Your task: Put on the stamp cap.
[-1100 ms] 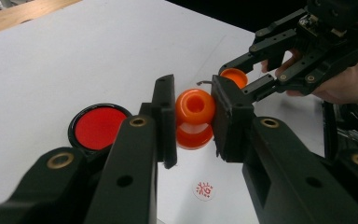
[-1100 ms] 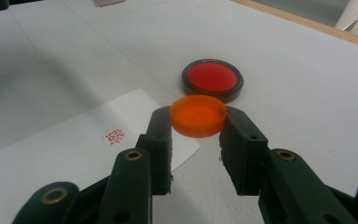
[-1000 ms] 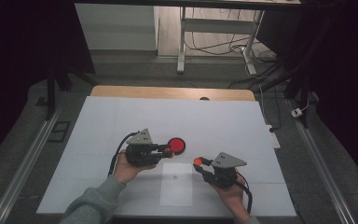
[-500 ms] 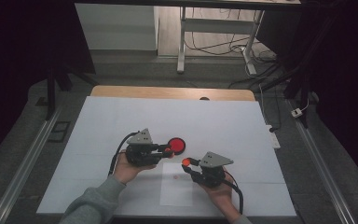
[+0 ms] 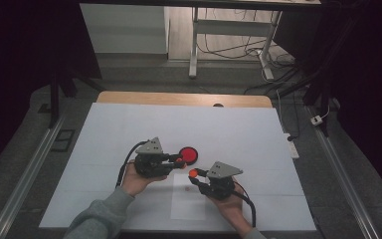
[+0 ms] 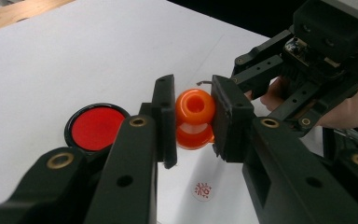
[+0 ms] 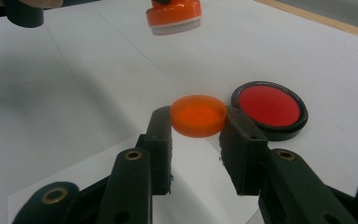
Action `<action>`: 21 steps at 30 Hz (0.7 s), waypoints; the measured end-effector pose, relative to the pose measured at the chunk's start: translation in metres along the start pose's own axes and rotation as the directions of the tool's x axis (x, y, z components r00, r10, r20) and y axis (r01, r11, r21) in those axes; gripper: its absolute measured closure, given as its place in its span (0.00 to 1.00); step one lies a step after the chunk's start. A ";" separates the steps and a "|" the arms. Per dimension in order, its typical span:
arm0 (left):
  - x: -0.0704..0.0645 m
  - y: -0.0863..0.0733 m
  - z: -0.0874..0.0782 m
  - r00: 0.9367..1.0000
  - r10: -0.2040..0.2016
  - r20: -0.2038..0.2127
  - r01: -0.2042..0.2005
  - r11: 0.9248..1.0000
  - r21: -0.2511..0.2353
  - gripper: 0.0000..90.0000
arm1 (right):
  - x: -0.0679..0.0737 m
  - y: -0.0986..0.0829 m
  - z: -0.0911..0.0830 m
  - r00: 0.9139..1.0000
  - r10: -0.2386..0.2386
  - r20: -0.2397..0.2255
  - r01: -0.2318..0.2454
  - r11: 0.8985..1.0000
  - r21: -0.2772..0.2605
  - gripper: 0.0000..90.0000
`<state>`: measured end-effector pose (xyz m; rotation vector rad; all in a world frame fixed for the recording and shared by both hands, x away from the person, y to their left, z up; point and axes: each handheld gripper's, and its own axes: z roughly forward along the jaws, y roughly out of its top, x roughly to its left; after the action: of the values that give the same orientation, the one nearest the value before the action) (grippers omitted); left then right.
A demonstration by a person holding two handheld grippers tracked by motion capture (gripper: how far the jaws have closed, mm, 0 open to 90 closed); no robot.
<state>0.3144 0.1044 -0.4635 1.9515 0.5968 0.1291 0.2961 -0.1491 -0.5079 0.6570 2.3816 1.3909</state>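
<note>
Your right gripper (image 5: 195, 175), clamping the orange cap (image 7: 198, 115), has moved left toward the stamp (image 6: 195, 119) your left gripper (image 6: 193, 122) grips; recapping looks imminent.

glossy orange plastic stamp (image 6: 194, 119), cap (image 7: 198, 115)

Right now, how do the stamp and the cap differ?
The stamp sits in the left gripper; the cap sits in the right gripper. The stamp is a tall, knobbed body; the cap is a shallow open cup. Both are orange.
</note>
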 end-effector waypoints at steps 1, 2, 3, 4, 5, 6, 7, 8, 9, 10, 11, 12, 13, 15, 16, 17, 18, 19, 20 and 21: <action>0.000 0.000 0.001 1.000 0.000 0.001 0.000 1.000 -0.001 0.80 | 0.000 0.000 0.000 1.000 0.000 0.001 0.000 1.000 0.000 0.71; -0.001 0.000 0.002 1.000 0.003 0.004 -0.003 1.000 0.001 0.80 | 0.000 0.000 0.000 1.000 -0.001 0.004 0.001 1.000 0.001 0.71; -0.002 0.001 0.003 1.000 0.003 0.007 -0.003 1.000 0.001 0.80 | 0.000 0.000 0.000 1.000 -0.001 0.002 0.001 1.000 -0.001 0.71; -0.003 0.001 0.004 1.000 0.004 0.009 -0.004 1.000 0.003 0.80 | 0.000 0.000 0.000 1.000 -0.001 0.002 0.001 1.000 -0.003 0.71; -0.003 0.001 0.005 1.000 0.007 0.013 -0.007 1.000 0.004 0.80 | 0.000 0.000 0.000 1.000 -0.001 0.001 0.001 1.000 -0.002 0.71; -0.004 0.002 0.006 1.000 0.011 0.017 -0.011 1.000 0.005 0.80 | 0.000 0.000 0.000 1.000 -0.003 0.004 0.003 1.000 -0.002 0.71; -0.005 0.002 0.008 1.000 0.010 0.018 -0.010 1.000 0.005 0.80 | 0.000 0.000 0.000 1.000 -0.004 0.003 0.004 1.000 -0.002 0.71; -0.006 0.002 0.009 1.000 0.011 0.020 -0.011 1.000 0.006 0.80 | 0.000 0.000 0.000 1.000 -0.005 0.002 0.005 1.000 -0.002 0.71; -0.006 0.002 0.010 1.000 0.012 0.022 -0.013 1.000 0.008 0.80 | 0.000 0.000 0.000 1.000 -0.005 0.001 0.005 1.000 -0.002 0.71; -0.006 0.003 0.011 1.000 0.014 0.022 -0.014 1.000 0.010 0.80 | 0.000 0.000 0.000 1.000 -0.004 0.001 0.004 1.000 -0.002 0.71; -0.007 0.003 0.012 1.000 0.016 0.025 -0.016 1.000 0.011 0.80 | 0.000 0.000 0.000 1.000 -0.004 -0.001 0.004 1.000 -0.002 0.71; -0.007 0.003 0.012 0.999 0.019 0.026 -0.020 1.000 0.014 0.80 | 0.000 0.000 0.001 1.000 -0.004 -0.008 0.004 1.000 -0.010 0.71; -0.008 0.003 0.013 0.999 0.018 0.027 -0.018 1.000 0.012 0.80 | 0.000 0.000 0.001 1.000 -0.003 -0.010 0.003 1.000 -0.013 0.71; -0.009 0.003 0.014 0.999 0.020 0.030 -0.020 1.000 0.013 0.80 | 0.000 0.000 0.000 1.000 -0.006 -0.005 0.006 1.000 -0.001 0.71; -0.009 0.003 0.014 0.999 0.020 0.031 -0.020 1.000 0.013 0.80 | 0.000 0.000 0.000 1.000 -0.006 -0.006 0.006 1.000 -0.002 0.71; -0.009 0.003 0.015 0.999 0.020 0.031 -0.021 1.000 0.013 0.80 | 0.000 0.000 0.000 1.000 -0.005 -0.006 0.005 1.000 -0.004 0.71; -0.009 0.004 0.015 0.999 0.019 0.032 -0.020 1.000 0.012 0.80 | 0.000 0.000 0.000 1.000 -0.006 -0.005 0.006 1.000 -0.001 0.71; -0.009 0.004 0.015 0.999 0.023 0.032 -0.023 1.000 0.015 0.80 | 0.000 0.000 0.001 1.000 -0.002 -0.009 0.002 1.000 -0.009 0.71; -0.009 0.004 0.016 0.999 0.025 0.032 -0.026 0.999 0.019 0.80 | 0.000 0.000 0.001 1.000 -0.002 -0.010 0.002 1.000 -0.009 0.71; -0.010 0.004 0.016 0.999 0.027 0.030 -0.028 0.999 0.022 0.80 | 0.000 0.000 0.001 1.000 -0.003 -0.012 0.003 1.000 -0.008 0.71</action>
<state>0.3129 0.0850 -0.4655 1.9808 0.5546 0.1110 0.2965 -0.1482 -0.5089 0.6443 2.3837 1.4061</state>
